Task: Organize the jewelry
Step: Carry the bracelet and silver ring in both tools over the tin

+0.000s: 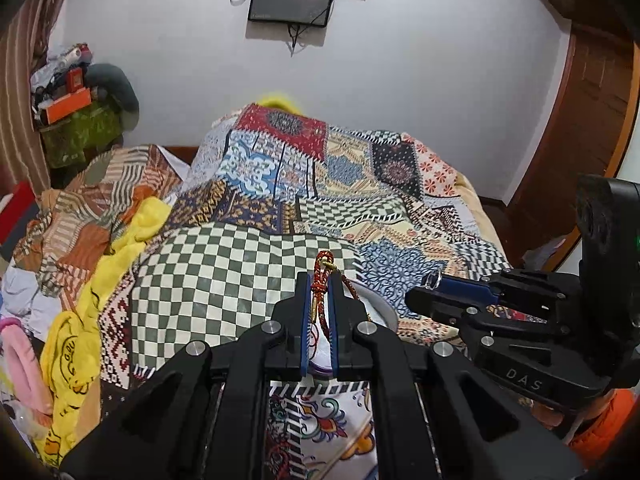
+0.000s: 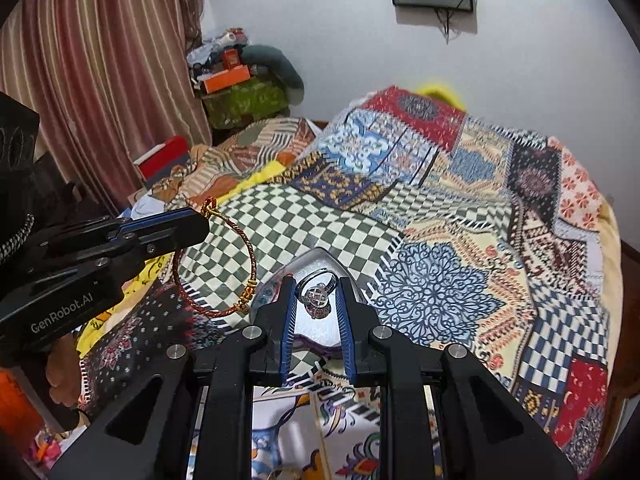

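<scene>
- Patchwork bedspread (image 2: 440, 240) covers the bed.
- Left gripper (image 1: 320, 280) jaws pinch a red braided bracelet (image 2: 224, 264): light, floppy, likely to swing.
- Right gripper (image 2: 318, 292) jaws clasp a silver ring (image 2: 316, 294), small, rigid, probably slippery, above a metal tray (image 2: 320, 332).

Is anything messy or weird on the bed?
Yes. Crumpled clothes are heaped on the bed's left side. The red bracelet dangles in the air from the left gripper, not put away. The ring sits between the right gripper fingers above the silver dish.
</scene>
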Demonstrator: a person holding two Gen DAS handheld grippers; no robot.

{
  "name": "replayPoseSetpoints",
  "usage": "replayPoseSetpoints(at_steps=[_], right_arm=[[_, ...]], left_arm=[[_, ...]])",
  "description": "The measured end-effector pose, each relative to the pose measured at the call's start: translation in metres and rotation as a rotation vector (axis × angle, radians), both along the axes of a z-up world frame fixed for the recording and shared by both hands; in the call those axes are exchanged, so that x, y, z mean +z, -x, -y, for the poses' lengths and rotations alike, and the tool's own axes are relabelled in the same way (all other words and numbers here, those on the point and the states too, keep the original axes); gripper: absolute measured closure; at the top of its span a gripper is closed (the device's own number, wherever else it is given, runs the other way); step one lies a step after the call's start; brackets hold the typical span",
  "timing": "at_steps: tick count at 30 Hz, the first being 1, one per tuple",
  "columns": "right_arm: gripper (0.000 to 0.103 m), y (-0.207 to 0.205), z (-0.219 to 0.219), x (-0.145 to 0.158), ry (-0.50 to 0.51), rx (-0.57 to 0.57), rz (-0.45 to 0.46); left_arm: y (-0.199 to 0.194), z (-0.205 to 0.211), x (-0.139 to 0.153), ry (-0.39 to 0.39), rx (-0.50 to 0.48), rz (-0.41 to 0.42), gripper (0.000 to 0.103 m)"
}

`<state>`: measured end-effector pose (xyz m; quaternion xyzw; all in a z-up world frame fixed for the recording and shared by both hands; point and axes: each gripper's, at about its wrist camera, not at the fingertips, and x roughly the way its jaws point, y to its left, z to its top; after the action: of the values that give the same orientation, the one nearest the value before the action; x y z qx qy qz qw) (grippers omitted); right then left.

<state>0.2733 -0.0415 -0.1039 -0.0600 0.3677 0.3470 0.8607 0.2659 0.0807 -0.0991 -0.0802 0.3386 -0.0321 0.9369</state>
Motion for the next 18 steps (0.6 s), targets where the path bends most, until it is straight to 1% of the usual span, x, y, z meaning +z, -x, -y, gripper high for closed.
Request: replayPoseSetpoints(at_steps=[3, 9, 18], right_arm=[[0.085, -0.01, -0.007, -0.008, 0.024, 0.012, -0.032], [0.085, -0.017, -0.019, -0.021, 0.079, 0.053, -0.061], [0.085, -0.027, -0.019, -0.037, 0.113, 0.067, -0.122]], left_arm=[[-0.011, -0.003, -0.012, 0.005, 0.006, -0.027, 0.097], [-0.03, 0.0, -0.035, -0.017, -0.012, -0.077, 0.097], [-0.039, 0.009, -0.05, -0.036, -0.05, -0.111, 0.097]])
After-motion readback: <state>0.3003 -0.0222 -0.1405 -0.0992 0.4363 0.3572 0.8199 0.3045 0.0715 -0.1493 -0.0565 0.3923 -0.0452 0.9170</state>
